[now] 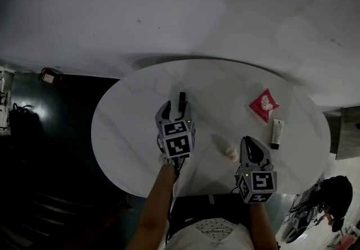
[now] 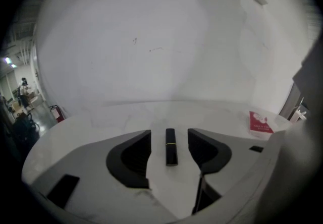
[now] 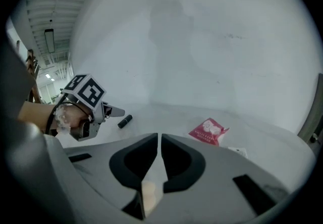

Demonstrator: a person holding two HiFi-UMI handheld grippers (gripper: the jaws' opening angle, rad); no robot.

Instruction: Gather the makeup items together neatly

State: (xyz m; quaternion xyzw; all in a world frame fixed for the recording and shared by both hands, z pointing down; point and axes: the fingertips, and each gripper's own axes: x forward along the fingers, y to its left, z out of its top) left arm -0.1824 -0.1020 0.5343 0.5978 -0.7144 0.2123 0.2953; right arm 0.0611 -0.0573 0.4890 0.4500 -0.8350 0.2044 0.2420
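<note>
A black lipstick (image 2: 171, 150) lies on the white oval table (image 1: 129, 114), pointing away from me. My left gripper (image 2: 169, 134) hangs just above it, open wide, with a jaw on each side and neither pad touching it. In the head view the lipstick (image 1: 181, 98) pokes out ahead of the left gripper (image 1: 176, 111). A red packet (image 1: 264, 105) and a white tube with a black cap (image 1: 277, 133) lie at the right. My right gripper (image 3: 159, 137) shows only a narrow slit between its jaws. A small beige item (image 3: 149, 192) shows low in that slit and lies on the table (image 1: 230, 153) beside the right gripper (image 1: 250, 144).
The table's near edge runs just below both grippers, with dark floor to the left. A plain white wall rises behind the table. The red packet (image 3: 208, 131) and the tube (image 3: 237, 151) lie ahead and right of the right gripper. A red fire extinguisher (image 2: 54, 113) stands far left.
</note>
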